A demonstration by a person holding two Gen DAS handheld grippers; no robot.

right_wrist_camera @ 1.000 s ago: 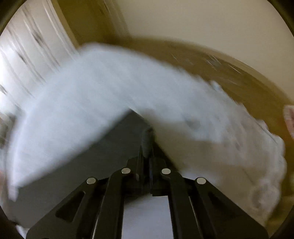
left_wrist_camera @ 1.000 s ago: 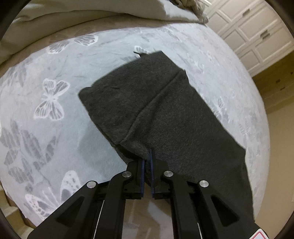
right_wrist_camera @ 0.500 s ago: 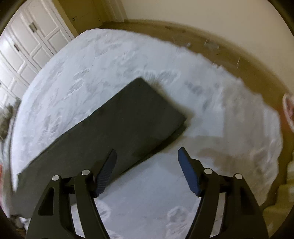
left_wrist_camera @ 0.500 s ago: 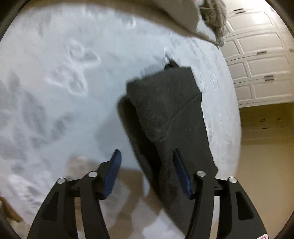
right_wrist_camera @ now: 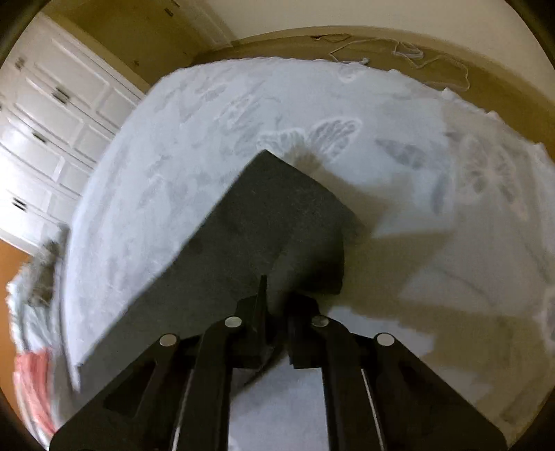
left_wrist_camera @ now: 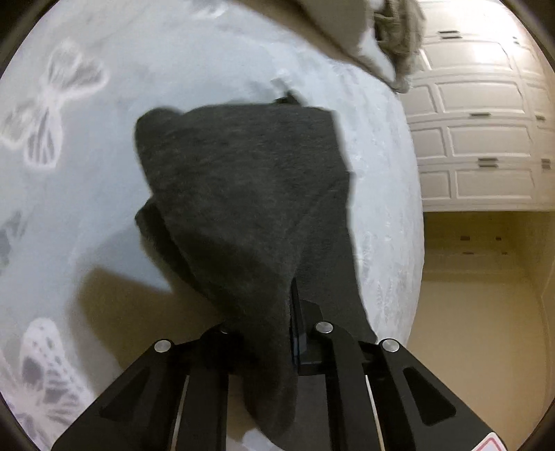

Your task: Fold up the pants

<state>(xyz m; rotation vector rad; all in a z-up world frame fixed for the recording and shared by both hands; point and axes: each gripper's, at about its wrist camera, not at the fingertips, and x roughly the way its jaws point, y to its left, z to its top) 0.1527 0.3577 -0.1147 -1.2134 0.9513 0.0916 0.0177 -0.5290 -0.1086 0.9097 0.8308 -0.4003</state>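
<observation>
Dark grey pants (left_wrist_camera: 242,180) lie folded lengthwise on a pale bedspread (left_wrist_camera: 69,173) printed with butterflies. My left gripper (left_wrist_camera: 289,312) is closing its jaws on the near edge of the pants. The cloth is pinched between them and drapes over the left finger, hiding it. In the right wrist view the other end of the pants (right_wrist_camera: 242,225) reaches a square corner on the bedspread (right_wrist_camera: 433,166). My right gripper (right_wrist_camera: 274,298) is also closing, with the near edge of the cloth caught between its pads and lifted slightly.
A beige pillow (left_wrist_camera: 347,31) and a crumpled grey cloth (left_wrist_camera: 399,27) lie at the far end of the bed. White panelled cabinets (left_wrist_camera: 478,138) stand beyond the bed's right side. Loose clothes (right_wrist_camera: 38,277), one pink (right_wrist_camera: 31,381), lie at the left edge. A cord (right_wrist_camera: 399,52) lies on the floor.
A second ago both grippers were shut on the pants, then both stood open over them. Now both are shut on the cloth again, and the left edge is lifted and bunched.
</observation>
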